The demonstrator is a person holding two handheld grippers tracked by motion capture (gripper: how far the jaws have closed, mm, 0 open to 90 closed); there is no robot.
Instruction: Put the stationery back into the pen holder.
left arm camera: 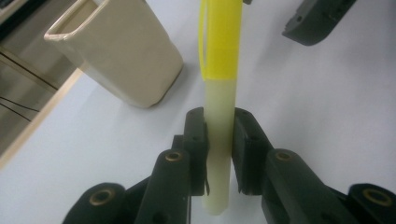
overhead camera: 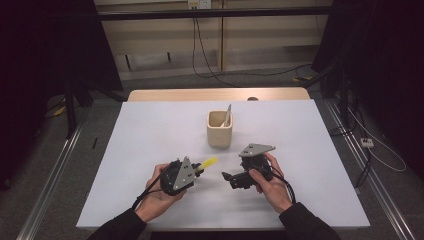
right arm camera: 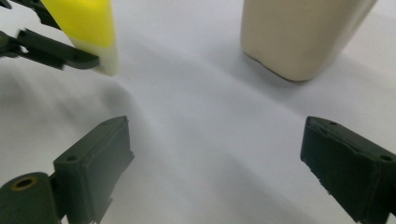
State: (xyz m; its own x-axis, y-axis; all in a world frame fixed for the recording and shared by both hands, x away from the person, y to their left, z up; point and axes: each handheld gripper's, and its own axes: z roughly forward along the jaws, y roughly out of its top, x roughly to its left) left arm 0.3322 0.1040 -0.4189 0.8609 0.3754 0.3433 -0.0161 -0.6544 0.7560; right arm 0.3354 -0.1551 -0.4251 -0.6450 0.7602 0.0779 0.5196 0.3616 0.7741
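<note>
A highlighter point(left arm camera: 219, 112) with a yellow cap and a pale body stands between the two black jaws of my left gripper point(left arm camera: 219, 144), which is shut on its body. From above, the left gripper point(overhead camera: 199, 167) sits near the table's front with the highlighter point(overhead camera: 207, 163) sticking out toward the right. My right gripper point(right arm camera: 215, 163) is open, its jaws wide apart with bare table between them. In the high view the right gripper point(overhead camera: 227, 177) points left toward the highlighter's tip. A beige cup point(overhead camera: 220, 128) stands behind both, with a grey stick leaning in it.
The white table point(overhead camera: 150, 130) has free room to the left and right of the cup point(left arm camera: 121, 56). A wooden strip point(overhead camera: 215, 94) runs along the far edge. Cables lie on the floor beyond, and metal rails flank the table.
</note>
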